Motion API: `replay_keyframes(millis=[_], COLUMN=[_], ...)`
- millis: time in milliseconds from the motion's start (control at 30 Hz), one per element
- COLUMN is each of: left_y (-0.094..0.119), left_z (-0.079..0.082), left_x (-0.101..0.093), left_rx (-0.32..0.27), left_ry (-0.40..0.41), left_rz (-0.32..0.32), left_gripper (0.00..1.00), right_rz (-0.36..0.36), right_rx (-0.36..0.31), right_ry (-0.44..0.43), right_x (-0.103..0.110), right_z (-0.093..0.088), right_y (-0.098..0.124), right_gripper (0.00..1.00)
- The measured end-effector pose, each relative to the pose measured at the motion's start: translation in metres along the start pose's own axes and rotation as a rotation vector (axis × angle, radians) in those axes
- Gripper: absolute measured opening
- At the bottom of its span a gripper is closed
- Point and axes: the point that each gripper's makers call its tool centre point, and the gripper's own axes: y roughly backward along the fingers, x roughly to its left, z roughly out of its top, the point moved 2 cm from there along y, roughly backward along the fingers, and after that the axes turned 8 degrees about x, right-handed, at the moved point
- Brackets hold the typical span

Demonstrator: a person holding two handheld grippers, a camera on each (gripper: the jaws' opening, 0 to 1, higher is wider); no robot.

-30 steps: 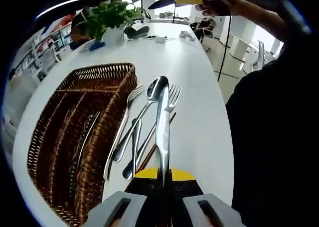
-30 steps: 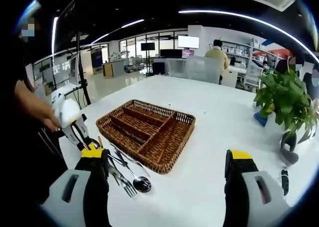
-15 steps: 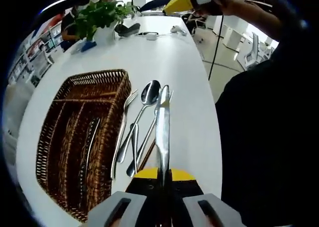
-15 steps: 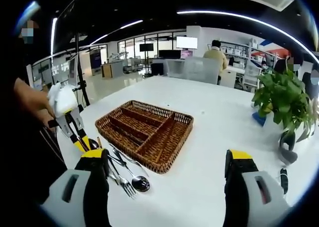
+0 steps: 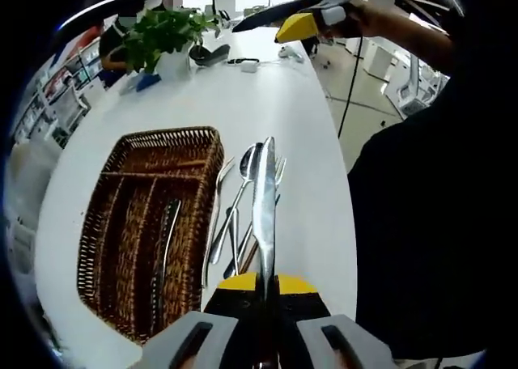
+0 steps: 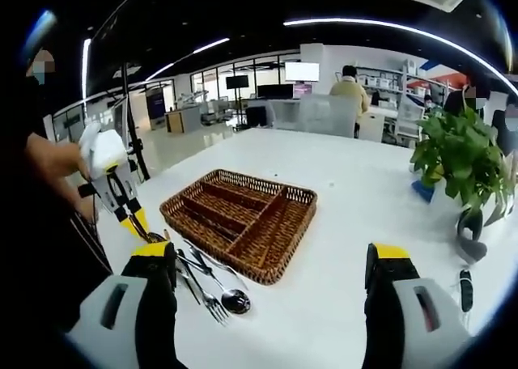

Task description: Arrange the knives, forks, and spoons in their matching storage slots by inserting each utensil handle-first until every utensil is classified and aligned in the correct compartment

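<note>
My left gripper (image 5: 263, 286) is shut on a silver table knife (image 5: 264, 199), whose blade points away, held above the white table (image 5: 291, 102). Below it lie loose utensils: a spoon (image 5: 248, 154), forks (image 5: 218, 199) and others, just right of a brown wicker cutlery basket (image 5: 137, 223). One knife (image 5: 166, 231) lies in a basket slot. My right gripper (image 6: 269, 253) stands open with nothing in it, facing the basket (image 6: 243, 219) and the loose utensils (image 6: 212, 284). A hand holds the left gripper (image 6: 121, 199) up at the left of the right gripper view. The right gripper (image 5: 301, 25) shows at the top of the left gripper view.
A potted plant (image 6: 460, 154) stands at the table's far end, with small dark items (image 5: 214, 55) near it. The table edge (image 5: 344, 191) runs to the right of the utensils. People sit at desks (image 6: 348, 90) behind. A dark stand (image 6: 129, 118) rises at the left.
My left gripper has lifted higher above the table with the knife still in it, so the basket and utensils look smaller. The right gripper stays open and has hardly moved.
</note>
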Motion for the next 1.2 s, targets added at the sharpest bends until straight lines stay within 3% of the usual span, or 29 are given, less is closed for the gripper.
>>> replay_keyframes(millis=[367, 633, 833, 1200], left_y=[0.033, 0.058, 0.074, 0.071], left_z=[0.007, 0.017, 0.019, 0.018], left_x=[0.019, 0.026, 0.029, 0.031], left_rx=[0.012, -0.009, 0.013, 0.026], left_ry=[-0.051, -0.071, -0.084, -0.090], left_rz=[0.054, 0.071, 0.070, 0.071], left_gripper=[0.02, 0.02, 0.02, 0.02], right_rz=[0.044, 0.047, 0.039, 0.038], right_rx=[0.069, 0.074, 0.066, 0.079], right_ry=[0.068, 0.073, 0.069, 0.071], right_x=[0.012, 0.014, 0.011, 0.010], right_z=[0.007, 0.013, 0.015, 0.011], right_y=[0.003, 0.006, 0.008, 0.010], right_gripper=[0.99, 0.99, 0.99, 0.99])
